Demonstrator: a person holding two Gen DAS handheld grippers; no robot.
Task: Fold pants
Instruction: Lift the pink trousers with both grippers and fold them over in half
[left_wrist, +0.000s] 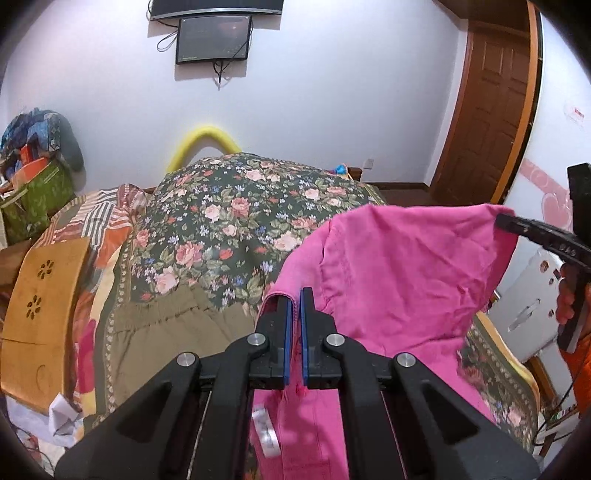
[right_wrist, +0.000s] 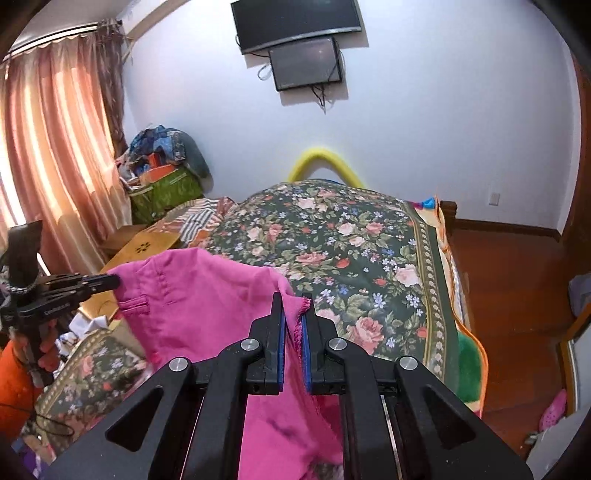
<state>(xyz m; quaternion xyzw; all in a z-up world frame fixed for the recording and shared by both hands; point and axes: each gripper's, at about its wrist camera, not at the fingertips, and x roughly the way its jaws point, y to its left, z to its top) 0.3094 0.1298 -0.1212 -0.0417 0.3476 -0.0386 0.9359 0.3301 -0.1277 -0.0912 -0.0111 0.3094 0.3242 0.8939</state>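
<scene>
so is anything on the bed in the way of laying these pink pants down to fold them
Nothing visible. The pink pants hang in the air, pinched by the left gripper and the right gripper. The floral bedspread ahead looks bare; the wooden lap tray and the striped bedding lie off to its left side.

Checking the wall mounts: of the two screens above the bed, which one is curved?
The upper screen, larger and bowed along its bottom edge; the smaller screen below it is flat, with cables hanging.

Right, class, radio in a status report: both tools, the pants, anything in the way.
Left tool shut on pink pants. Right tool shut on same pants, stretched above floral bedspread. Nothing in the way.
</scene>
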